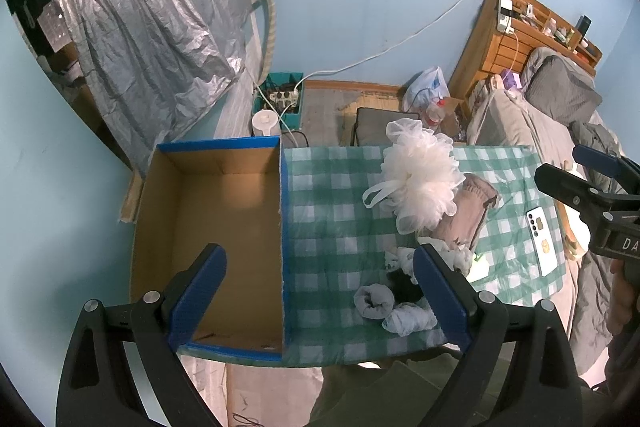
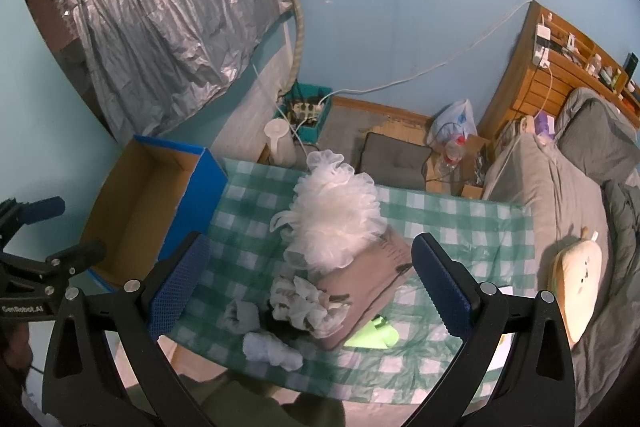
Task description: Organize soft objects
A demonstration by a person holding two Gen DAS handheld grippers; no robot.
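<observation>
An empty cardboard box (image 1: 208, 227) with blue edges stands on the left of a green checked table (image 1: 332, 219). A white mesh bath pouf (image 1: 420, 179) rests on a folded pink-brown cloth (image 1: 468, 215). Near the front edge lie a grey sock roll (image 1: 374, 301), a pale blue sock bundle (image 1: 408, 321), a white scrunchie (image 2: 308, 303) and something black. My left gripper (image 1: 320, 295) is open and empty above the box's right wall. My right gripper (image 2: 312, 287) is open and empty above the pile (image 2: 336, 227).
A white phone (image 1: 544, 243) lies at the table's right side. A green paper (image 2: 372, 337) pokes from under the cloth. A bed (image 2: 568, 195) with a cream plush (image 2: 578, 279) stands right. Behind the table are a floor cushion (image 2: 394, 157), bottles and a power strip crate (image 2: 308, 107).
</observation>
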